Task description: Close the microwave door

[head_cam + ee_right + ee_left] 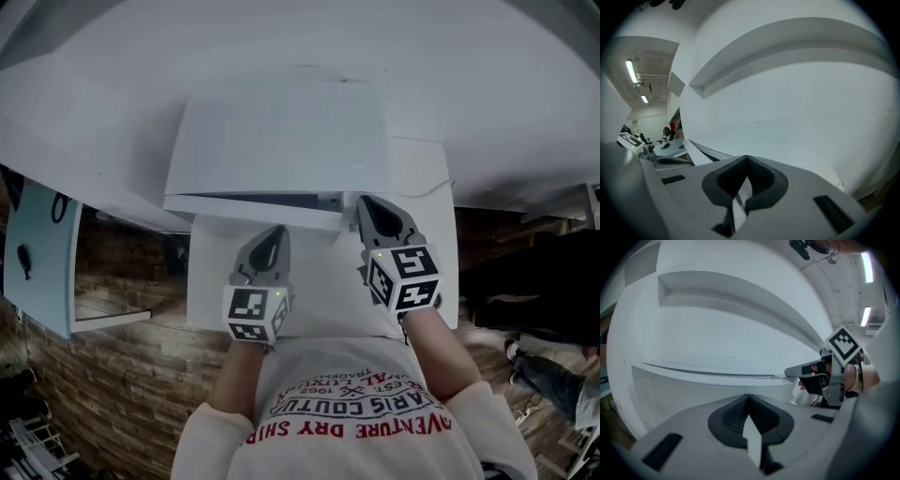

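A white microwave (281, 131) stands on a white table (211, 281) against a white wall. Its door (253, 212) is slightly ajar, with a dark gap showing along the top near its right, free edge. My right gripper (365, 202) is shut and empty, its tip beside that free edge; in the left gripper view the right gripper (791, 371) appears to touch the door (708, 380). My left gripper (275, 234) is shut on nothing, just in front of the door's middle. In the right gripper view the door's edge (701, 151) slants left of the right gripper's (746, 158) tip.
A pale blue panel (42, 253) stands to the left of the table over a wood-patterned floor (112, 375). Another person's legs and shoes (553, 370) show at the right. Desks and chairs (637, 140) lie far off in the right gripper view.
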A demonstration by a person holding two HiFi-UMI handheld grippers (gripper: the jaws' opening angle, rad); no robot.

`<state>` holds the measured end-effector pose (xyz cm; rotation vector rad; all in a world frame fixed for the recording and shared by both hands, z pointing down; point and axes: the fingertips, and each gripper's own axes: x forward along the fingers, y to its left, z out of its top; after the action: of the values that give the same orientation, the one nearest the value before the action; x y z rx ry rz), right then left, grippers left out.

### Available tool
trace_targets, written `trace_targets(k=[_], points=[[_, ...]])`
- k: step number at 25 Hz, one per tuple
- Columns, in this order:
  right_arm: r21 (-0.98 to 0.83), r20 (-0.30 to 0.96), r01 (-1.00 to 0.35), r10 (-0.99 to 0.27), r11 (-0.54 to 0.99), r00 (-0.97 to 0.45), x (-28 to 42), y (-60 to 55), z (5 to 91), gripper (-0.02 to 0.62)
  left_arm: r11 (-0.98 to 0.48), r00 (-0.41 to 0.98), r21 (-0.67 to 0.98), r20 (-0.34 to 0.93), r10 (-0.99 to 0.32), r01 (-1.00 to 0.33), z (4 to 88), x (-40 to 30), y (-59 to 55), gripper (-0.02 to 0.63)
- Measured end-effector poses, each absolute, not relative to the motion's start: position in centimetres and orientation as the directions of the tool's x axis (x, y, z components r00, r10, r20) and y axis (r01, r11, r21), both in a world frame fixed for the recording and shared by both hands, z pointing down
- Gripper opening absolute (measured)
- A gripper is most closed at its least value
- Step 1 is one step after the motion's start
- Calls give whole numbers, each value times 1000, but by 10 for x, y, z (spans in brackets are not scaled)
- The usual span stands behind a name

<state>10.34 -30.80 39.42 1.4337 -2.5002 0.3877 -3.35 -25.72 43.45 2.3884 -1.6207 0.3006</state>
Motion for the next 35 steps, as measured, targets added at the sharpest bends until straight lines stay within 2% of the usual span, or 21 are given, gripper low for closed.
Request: trace_targets(k=[7,12,20,28,32,35], points=[[-171,322,-872,-810,459,-490,103,-312,394,12,-348,362,101,270,-892,-932,434,-38,-273,6],[-134,324,-883,-821,451,-469,103,-312,395,12,-363,390,148,252,-886,-920,435,-38,-273,6],[-155,322,-886,-826,437,-463,104,-313,395,12,-403,434,161,282,-856,-901,437,-36,-287,5],[-151,320,-887,-827,436,-461,104,-314,396,12,-421,442,134,280,-852,-897,440,-34,-288,5],[-150,308,-887,-832,437,-462,104,-314,394,12,-418,416,58,287,-863,-907,438,-33,-288,6],[-146,314,-888,-830,437,-460,104,-312,395,12,-432,438,81,248,-864,-898,424,-30,-282,6]])
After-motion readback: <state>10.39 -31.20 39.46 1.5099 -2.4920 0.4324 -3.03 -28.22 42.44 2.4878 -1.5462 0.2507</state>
